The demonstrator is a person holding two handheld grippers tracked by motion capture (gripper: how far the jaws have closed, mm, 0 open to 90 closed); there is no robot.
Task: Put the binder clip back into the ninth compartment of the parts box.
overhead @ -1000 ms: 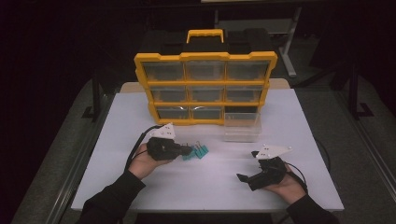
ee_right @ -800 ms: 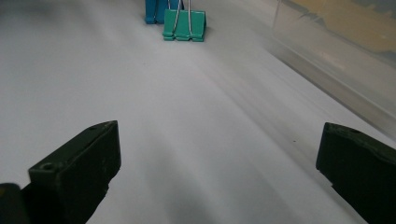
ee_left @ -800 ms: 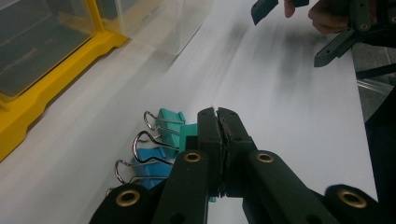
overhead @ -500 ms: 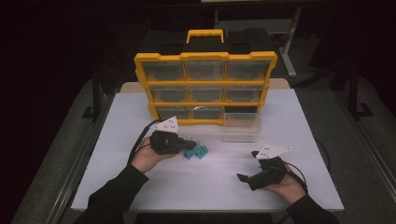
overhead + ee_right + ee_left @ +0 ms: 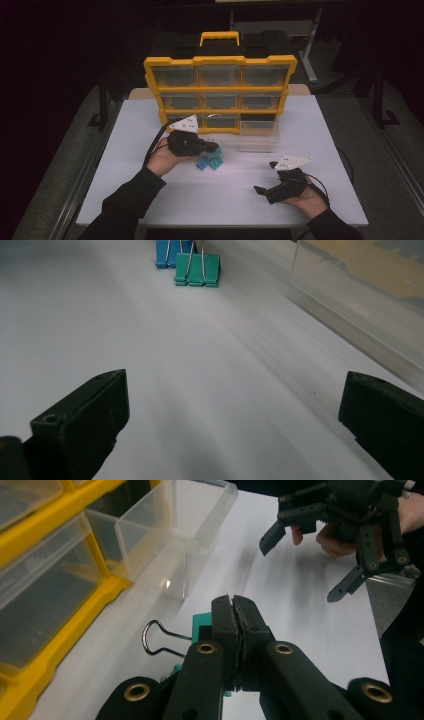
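White table. Nearest, at right: right gripper, jaws spread wide, holding nothing. Mid-table: left gripper, jaws pressed together, above green binder clip. Beyond: clear bin, then yellow drawer organizer.

Setting: workshop or lab recording station, dimly lit. Evidence: 1 white table standing alone in a dark room; 1 yellow parts organiser with 9 clear drawer bays and a carry handle at the table's far edge; metal frame legs behind; dark floor all round.
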